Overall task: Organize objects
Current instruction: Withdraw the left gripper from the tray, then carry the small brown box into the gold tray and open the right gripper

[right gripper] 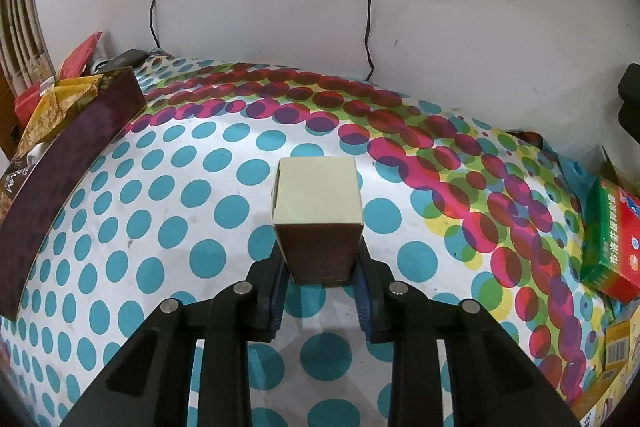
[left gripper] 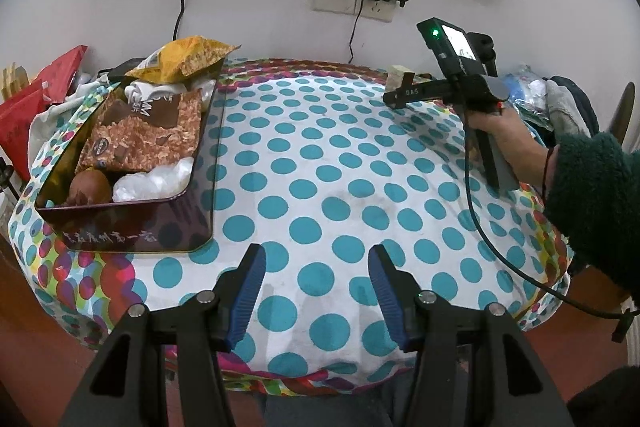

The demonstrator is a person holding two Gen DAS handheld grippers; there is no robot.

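At ten o'clock on the dotted worktop (left gripper: pixel 320 163) sits a maroon tin (left gripper: pixel 132 227) of snack packets. The left hand-held gripper (left gripper: pixel 317 291) hangs spread and empty. At two o'clock, the right hand-held gripper (right gripper: pixel 320 289) pinches a small cream box (right gripper: pixel 318 215).

Fuzzy dark-green sleeve (left gripper: pixel 592 187), black gripper frames

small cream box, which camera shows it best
The right wrist view: the small cream box fills the centre, clamped between the right gripper pads. The left wrist view shows only a distant sliver of it behind that gripper's fingers.
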